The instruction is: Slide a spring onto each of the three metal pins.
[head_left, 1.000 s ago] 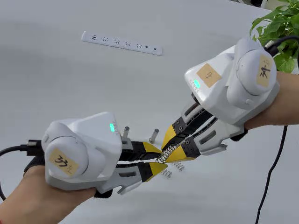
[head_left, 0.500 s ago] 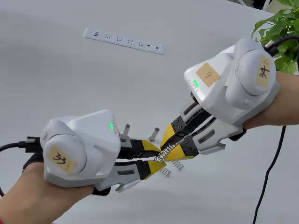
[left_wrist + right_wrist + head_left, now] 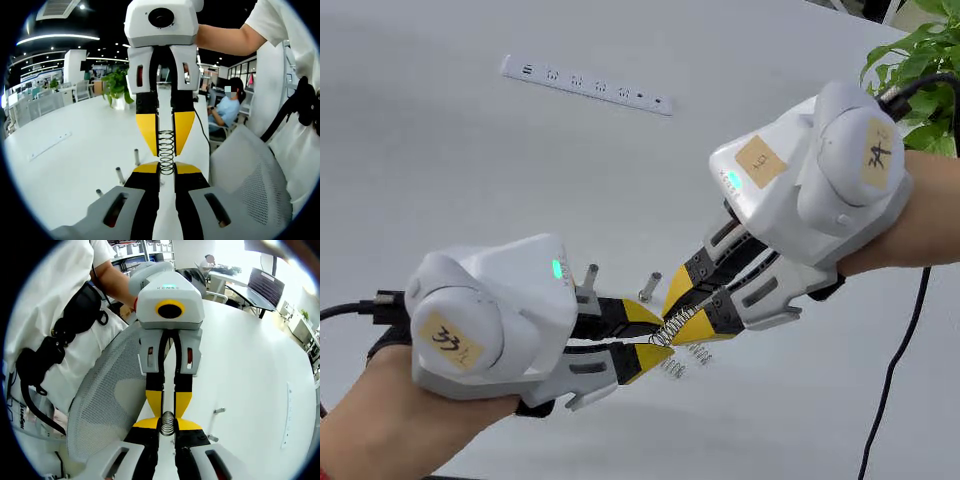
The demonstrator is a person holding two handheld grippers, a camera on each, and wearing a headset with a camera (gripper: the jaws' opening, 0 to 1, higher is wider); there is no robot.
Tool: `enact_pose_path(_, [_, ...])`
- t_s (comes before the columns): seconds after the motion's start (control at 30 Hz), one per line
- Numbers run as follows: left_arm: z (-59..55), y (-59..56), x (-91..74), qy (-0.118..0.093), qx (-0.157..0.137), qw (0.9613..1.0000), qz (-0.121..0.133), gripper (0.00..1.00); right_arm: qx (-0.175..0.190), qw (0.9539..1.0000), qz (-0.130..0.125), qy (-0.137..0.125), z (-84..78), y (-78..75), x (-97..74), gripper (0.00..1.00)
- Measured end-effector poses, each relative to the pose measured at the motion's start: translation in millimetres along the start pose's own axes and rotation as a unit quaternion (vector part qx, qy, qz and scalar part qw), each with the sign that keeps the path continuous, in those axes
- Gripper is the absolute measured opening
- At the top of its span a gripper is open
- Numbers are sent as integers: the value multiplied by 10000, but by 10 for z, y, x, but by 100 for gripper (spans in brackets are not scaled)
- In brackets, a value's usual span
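My left gripper [image 3: 651, 336] and my right gripper [image 3: 682, 308] meet tip to tip just above the white table [image 3: 470, 170]. One small steel spring [image 3: 669, 328] spans both sets of yellow fingertips. In the left gripper view the spring [image 3: 166, 147] runs from my left gripper [image 3: 166, 168] up between the right one's fingers [image 3: 149, 134]. The right gripper view shows the spring [image 3: 167, 424] end-on in my right gripper [image 3: 167, 425]. Two upright metal pins [image 3: 590, 277] [image 3: 649, 288] stand just behind the tips; three pins [image 3: 136, 156] show in the left gripper view. Two loose springs [image 3: 675, 368] [image 3: 699, 353] lie under the tips.
A white power strip [image 3: 585, 85] lies at the far side of the table. A potted plant [image 3: 920, 55] stands at the right edge, with a black cable [image 3: 898, 375] trailing below it. A grey mesh chair [image 3: 250, 172] is beside the table.
The two grippers stay tip to tip with the spring between them; the right one has edged slightly left. The head camera has shifted a little.
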State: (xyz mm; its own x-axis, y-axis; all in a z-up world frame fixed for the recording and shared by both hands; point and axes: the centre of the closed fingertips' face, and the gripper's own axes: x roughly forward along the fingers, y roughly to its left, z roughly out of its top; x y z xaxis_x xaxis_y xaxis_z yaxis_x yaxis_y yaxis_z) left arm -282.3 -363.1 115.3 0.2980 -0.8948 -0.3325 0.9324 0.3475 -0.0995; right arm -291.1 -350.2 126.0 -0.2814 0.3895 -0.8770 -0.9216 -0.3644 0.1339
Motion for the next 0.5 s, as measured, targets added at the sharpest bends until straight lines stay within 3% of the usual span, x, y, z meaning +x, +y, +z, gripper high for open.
enact_pose_path(0.5, [7,17,-10,-49,-18,10000,33,7,-36,10000,3,53,3,-24,6,7])
